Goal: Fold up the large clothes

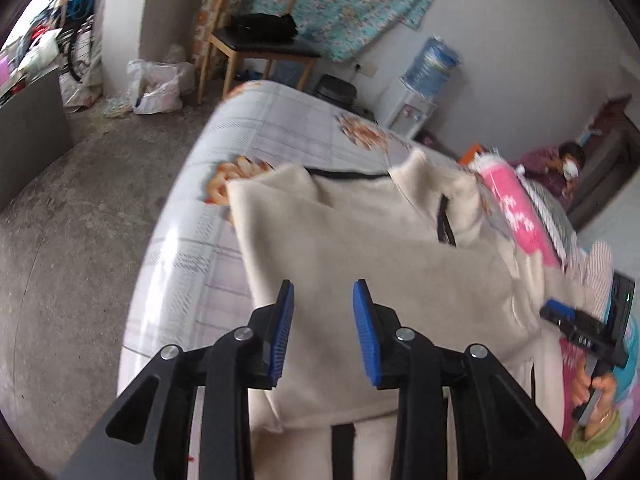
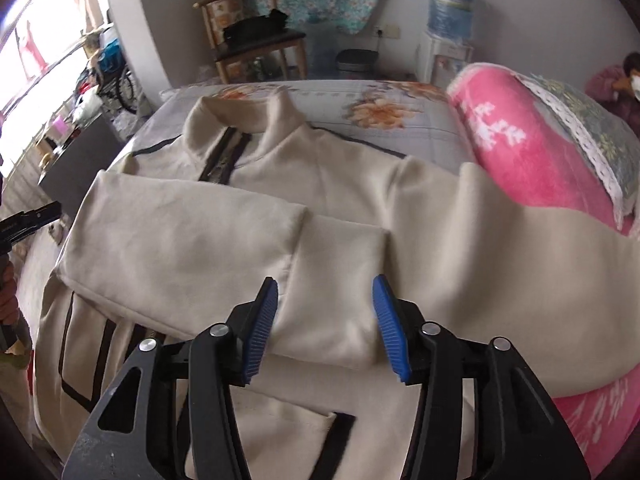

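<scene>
Landmark: the cream jacket (image 2: 248,240), which lies spread on the bed (image 2: 400,136), front up, collar toward the far edge.
Jacket collar: the stand-up collar (image 2: 244,120) sits at the far end of the jacket, with a dark zipper (image 2: 224,156) running down from it.
Left sleeve fold: one sleeve (image 2: 180,244) lies folded across the jacket's chest, its cuff end reaching the middle of the garment.
Right sleeve fold: the other sleeve (image 2: 460,252) lies across from the jacket's right side, its cuff (image 2: 340,280) meeting the first sleeve at the middle.
Dark trim: black stripes (image 2: 80,356) run along the near left part of the jacket, and a black band (image 2: 340,428) edges a flap near its hem.
Left gripper: the left gripper (image 1: 322,332) hangs over the near left part of the jacket; its jaws stand apart with only bare air between the blue pads (image 1: 362,332), gripping nothing.
Right gripper: the right gripper (image 2: 324,320) hangs over the middle of the jacket, just above the meeting cuffs; its jaws stand wide and hold nothing, the cloth lying below them.
Pink blanket: a rolled pink blanket (image 2: 520,152) lies at the jacket's right side, touching the right sleeve.
Chair: a wooden chair (image 2: 256,48) stands beyond the jacket's collar end, past the bed, with a dark bundle on its seat.
Water dispenser: a water dispenser (image 2: 448,32) stands beyond the jacket, to the right of the chair.
</scene>
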A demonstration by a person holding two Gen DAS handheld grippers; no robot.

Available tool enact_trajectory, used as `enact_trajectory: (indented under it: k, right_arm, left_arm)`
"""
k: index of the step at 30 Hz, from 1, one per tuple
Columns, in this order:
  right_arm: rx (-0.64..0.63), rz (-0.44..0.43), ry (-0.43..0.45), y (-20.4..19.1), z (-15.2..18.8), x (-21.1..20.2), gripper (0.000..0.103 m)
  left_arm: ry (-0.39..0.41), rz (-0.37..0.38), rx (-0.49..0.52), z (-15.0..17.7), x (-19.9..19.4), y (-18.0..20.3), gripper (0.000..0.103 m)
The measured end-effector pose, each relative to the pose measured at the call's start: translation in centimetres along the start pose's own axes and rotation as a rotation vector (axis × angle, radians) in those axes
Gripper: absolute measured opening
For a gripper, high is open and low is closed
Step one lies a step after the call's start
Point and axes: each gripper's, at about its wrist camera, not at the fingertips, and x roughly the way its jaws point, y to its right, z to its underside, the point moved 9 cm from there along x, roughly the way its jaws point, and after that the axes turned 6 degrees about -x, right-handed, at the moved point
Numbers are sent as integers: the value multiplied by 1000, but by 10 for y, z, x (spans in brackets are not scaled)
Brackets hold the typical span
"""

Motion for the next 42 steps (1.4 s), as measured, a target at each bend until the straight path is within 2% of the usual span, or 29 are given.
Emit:
enact_trajectory:
  k: [2, 4, 5, 7, 10, 12, 14, 16, 17, 18, 20, 21, 24, 27, 30, 34, 37, 40, 42]
  right_arm:
    - [-59, -28, -26, -19, 5, 16, 50]
    - [-75, -21, -73, -23, 16, 34, 50]
    - [-75, 1, -101, -19, 22, 41, 50]
    - [-79, 4, -98, -15, 25, 38, 51]
    - [-58, 18, -97, -16, 20, 27, 52]
    - [-95, 43, -61, -22, 8, 24, 52]
    - [-108, 48, -44, -29, -3, 30, 53]
    - [-101, 39, -53, -29, -8, 45, 53]
    - [-99, 92, -73, -21, -8, 56, 54]
    - [-87, 129, -92, -11, -6, 65, 61]
    - [13, 81, -93, 4, -6, 62, 61]
    - [52, 83, -99, 10, -5, 55, 61]
    - [76, 59, -57, 7, 0, 19, 60]
    - [36, 50, -43, -9, 22, -17, 63]
    - [28, 31, -87, -26, 61, -32, 68]
    - [27, 44, -154, -36, 110, -31, 75]
    - [15, 86, -161, -33, 125, -24, 79]
    - [-29, 118, -143, -34, 129, -23, 94]
    - [-50, 136, -140, -34, 131, -22, 95]
  left_arm:
    - [-68, -39, 66, 28, 19, 15, 33]
    - [-119, -114, 100, 51, 38, 13, 33]
    - [-62, -131, 141, 52, 34, 17, 36]
    - [-74, -166, 190, 56, 33, 18, 38]
    - [-30, -151, 218, 48, 22, 28, 41]
    - [-8, -140, 220, 39, 21, 39, 51]
    - [-20, -134, 212, 34, 29, 50, 54]
    - [-47, -142, 220, 35, 45, 58, 61]
    - [-66, -161, 225, 38, 56, 58, 65]
    - [-88, -188, 227, 41, 66, 56, 66]
    - [-47, -235, 260, 40, 68, 57, 68]
    - [-62, -243, 254, 42, 67, 56, 68]
    - [-53, -186, 214, 44, 52, 63, 68]
    - [-38, -165, 234, 51, 35, 79, 73]
    - [-64, -132, 265, 68, 34, 100, 77]
    - [-96, -182, 312, 89, 53, 111, 78]
    - [-104, -225, 318, 97, 65, 109, 79]
    - [-82, -255, 320, 97, 66, 106, 84]
    - [-84, -259, 295, 96, 67, 102, 93]
